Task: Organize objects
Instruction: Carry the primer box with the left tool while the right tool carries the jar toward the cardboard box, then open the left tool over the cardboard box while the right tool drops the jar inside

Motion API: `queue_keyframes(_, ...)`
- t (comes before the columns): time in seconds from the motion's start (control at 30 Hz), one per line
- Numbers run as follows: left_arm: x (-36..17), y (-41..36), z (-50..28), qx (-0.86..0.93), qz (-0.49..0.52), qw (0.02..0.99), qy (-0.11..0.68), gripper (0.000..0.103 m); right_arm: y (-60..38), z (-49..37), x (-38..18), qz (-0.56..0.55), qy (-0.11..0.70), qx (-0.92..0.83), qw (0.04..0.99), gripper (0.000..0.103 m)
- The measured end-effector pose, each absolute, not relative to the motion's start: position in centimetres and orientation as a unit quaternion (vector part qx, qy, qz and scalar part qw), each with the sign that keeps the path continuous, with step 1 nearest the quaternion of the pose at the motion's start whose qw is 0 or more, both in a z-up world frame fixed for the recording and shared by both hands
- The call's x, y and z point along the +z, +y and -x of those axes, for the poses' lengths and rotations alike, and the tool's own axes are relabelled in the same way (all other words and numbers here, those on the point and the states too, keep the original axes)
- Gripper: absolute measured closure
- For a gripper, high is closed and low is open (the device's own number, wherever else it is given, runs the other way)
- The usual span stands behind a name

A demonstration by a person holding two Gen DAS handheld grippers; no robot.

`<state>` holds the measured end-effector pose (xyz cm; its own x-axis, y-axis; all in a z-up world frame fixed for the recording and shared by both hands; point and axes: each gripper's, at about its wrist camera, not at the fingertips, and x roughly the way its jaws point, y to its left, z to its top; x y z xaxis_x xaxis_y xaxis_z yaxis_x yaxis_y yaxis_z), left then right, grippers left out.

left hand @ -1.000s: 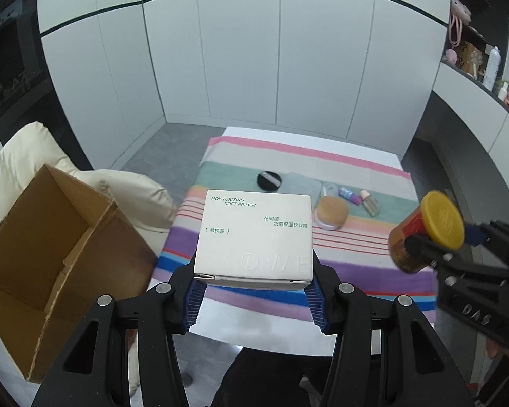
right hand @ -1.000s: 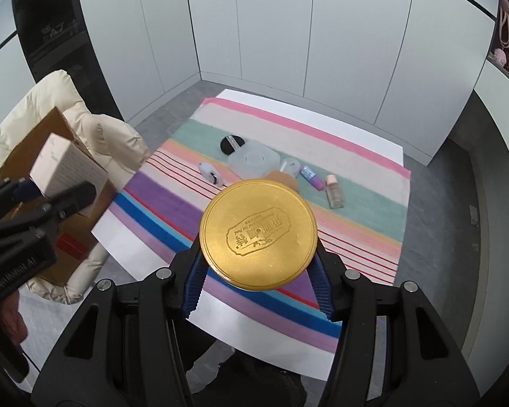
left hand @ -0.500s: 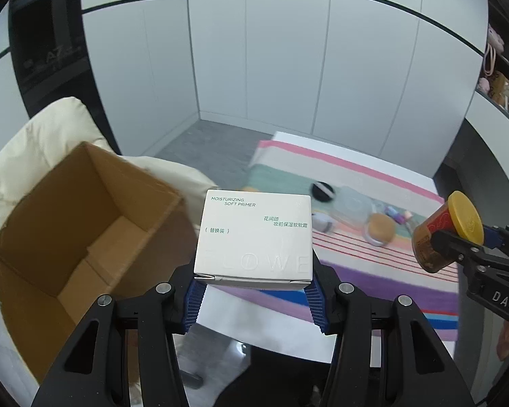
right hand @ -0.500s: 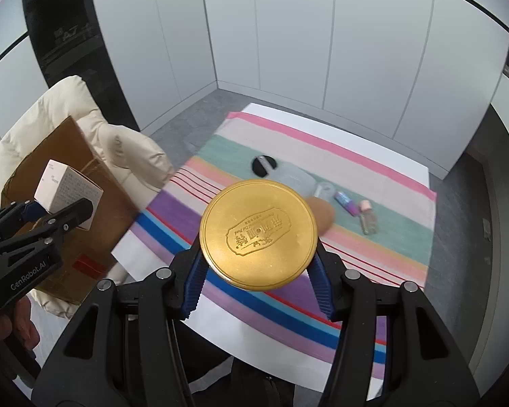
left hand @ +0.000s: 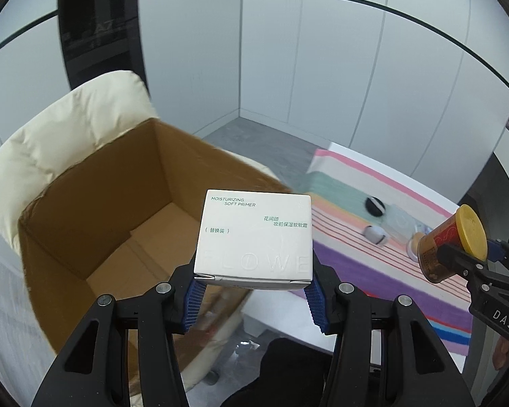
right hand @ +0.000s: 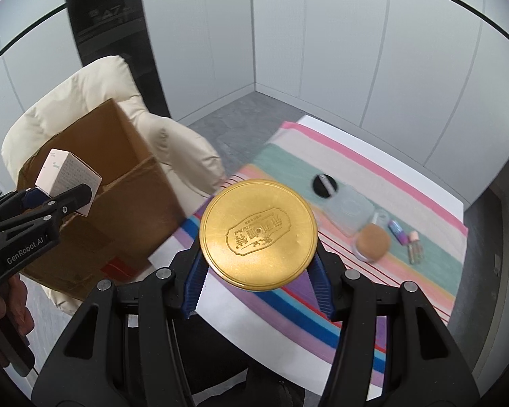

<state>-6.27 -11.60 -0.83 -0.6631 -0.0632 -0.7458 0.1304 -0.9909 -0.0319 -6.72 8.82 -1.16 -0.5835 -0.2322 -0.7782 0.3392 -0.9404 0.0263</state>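
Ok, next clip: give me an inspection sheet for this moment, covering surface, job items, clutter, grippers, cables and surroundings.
Surface: table under a striped cloth.
Job's things: white primer box and gold-lidded jar, both held; open cardboard box looks empty where visible.
Clutter: black puff, clear case, cork-topped compact, small bottles on the cloth.
Grippers: left hand-held gripper shut on the primer box; right hand-held gripper shut on the jar.
Cables: nothing seen.
Surroundings: cream padded chair under the cardboard box, white cabinet walls.
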Motion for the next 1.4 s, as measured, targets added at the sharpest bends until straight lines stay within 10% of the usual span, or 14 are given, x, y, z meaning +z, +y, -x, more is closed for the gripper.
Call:
queue_keyframes(0.9,-0.8,-24.0,0.8,-0.901,-0.397,0.156,0.080,0.048,-4.3,5.3,-0.6,-0.401,0.098,-0.873,0.259,0.047)
queue_keyframes(1.07,-0.7,-25.3,-0.2,-0.905,-0.387,0.161,0.080,0.000,-7.0,4.4,-0.6,-0.395,0.109,-0.869,0.279,0.047)
queue_keyframes(1.4,-0.3,-31.0,-4.7,-0.897,-0.364,0.226,0.109,0.000,-13.1,2.7,-0.7,-0.389,0.128,-0.854,0.320,0.046)
